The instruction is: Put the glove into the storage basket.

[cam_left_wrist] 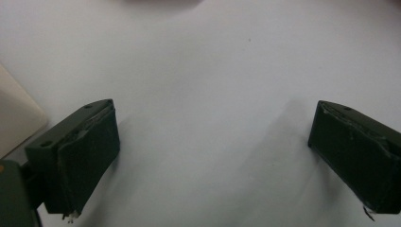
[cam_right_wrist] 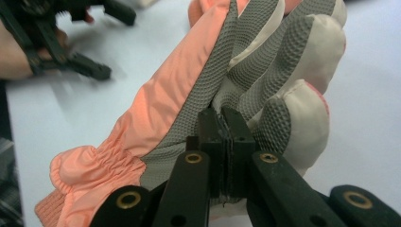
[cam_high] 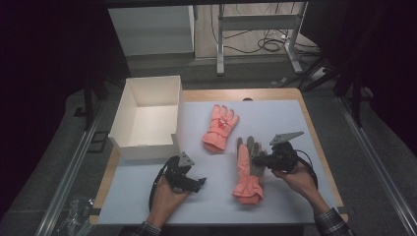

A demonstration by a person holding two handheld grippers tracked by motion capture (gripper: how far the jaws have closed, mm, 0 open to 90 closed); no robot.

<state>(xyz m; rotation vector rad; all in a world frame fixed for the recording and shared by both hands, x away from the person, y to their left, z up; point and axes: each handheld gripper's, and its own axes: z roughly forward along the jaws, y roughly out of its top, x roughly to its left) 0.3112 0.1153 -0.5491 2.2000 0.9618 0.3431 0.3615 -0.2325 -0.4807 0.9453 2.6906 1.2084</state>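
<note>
The right gripper is pinching the near glove at its grey palm, its jaws pressed tight together on a fold of the fabric, as the right gripper view shows. In that view the glove is lying palm up, its padded fingers pointing toward 1 o'clock and its gathered orange cuff toward 7 o'clock. In the high view this glove is lying on the white mat at about 5 o'clock from the table's middle, cuff toward the person. The far glove is resting back up near the middle, at 11 o'clock from the held one and well apart from it. The box is sitting open at 9 o'clock. The left gripper is hovering at 7 o'clock, its jaws spread wide over bare mat, holding nothing.
</note>
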